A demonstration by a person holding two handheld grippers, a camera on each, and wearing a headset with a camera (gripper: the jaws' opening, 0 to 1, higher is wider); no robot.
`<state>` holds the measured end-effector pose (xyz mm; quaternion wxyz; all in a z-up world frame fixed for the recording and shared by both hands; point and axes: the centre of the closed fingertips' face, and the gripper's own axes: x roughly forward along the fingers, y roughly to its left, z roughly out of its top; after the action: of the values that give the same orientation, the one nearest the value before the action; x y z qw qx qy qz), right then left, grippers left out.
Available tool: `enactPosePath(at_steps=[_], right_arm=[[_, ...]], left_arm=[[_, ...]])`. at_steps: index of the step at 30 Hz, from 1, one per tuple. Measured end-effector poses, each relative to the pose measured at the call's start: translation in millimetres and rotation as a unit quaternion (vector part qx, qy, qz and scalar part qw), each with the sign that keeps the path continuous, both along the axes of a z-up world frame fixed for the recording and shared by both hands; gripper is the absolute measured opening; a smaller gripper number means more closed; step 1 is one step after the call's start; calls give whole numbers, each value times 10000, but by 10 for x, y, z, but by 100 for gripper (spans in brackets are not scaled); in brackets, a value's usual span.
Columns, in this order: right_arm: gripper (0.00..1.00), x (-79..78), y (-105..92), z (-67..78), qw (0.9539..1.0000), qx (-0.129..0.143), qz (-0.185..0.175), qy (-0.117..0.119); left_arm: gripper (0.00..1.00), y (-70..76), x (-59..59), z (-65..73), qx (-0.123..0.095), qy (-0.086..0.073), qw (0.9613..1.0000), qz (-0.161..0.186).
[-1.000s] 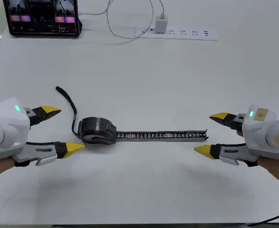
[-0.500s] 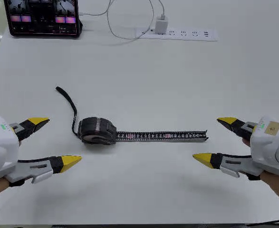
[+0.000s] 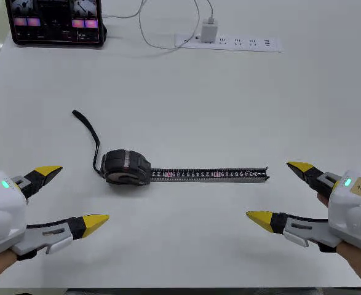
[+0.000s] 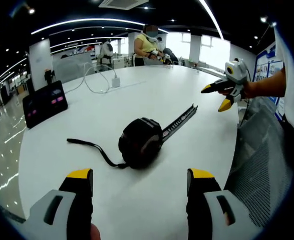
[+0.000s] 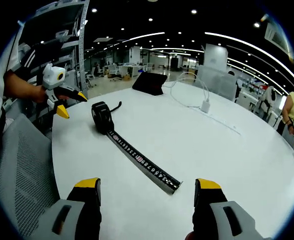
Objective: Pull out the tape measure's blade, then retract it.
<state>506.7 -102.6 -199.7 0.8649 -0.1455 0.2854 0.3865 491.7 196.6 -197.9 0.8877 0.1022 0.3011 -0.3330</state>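
Observation:
A black tape measure (image 3: 125, 168) lies on the white table (image 3: 186, 110), its blade (image 3: 208, 174) drawn out to the right and lying flat. A black wrist strap (image 3: 89, 136) trails off its left side. My left gripper (image 3: 77, 193) stands open at the lower left, a short way from the case, with nothing between its fingers. My right gripper (image 3: 281, 192) stands open at the lower right, just beyond the blade's end hook (image 3: 266, 173), also holding nothing. The case (image 4: 140, 142) and blade (image 4: 180, 121) lie ahead in the left gripper view. The blade tip (image 5: 171, 184) lies between the jaws in the right gripper view.
A dark tablet (image 3: 54, 22) stands at the far left of the table. A white power strip (image 3: 228, 42) with a charger (image 3: 208, 30) and white cables lies at the far edge. A grey mesh chair (image 5: 21, 170) sits close to the table's near edge.
Both grippers have drawn back toward the table's near edge and away from the tape measure. The tape measure and its extended blade have stayed put.

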Motion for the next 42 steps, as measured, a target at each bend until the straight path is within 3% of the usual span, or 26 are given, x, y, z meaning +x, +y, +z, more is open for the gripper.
enactPosePath(at_steps=[25,42], right_arm=[[82,-140,-82,-204,9993,79,-326,155],[91,-183,-26,-229,9994,66,-213,252]], left_arm=[[80,-34,-169,-207,-61,197,9997,135],[97,-106,-209,-210,-152,264,9995,56]])
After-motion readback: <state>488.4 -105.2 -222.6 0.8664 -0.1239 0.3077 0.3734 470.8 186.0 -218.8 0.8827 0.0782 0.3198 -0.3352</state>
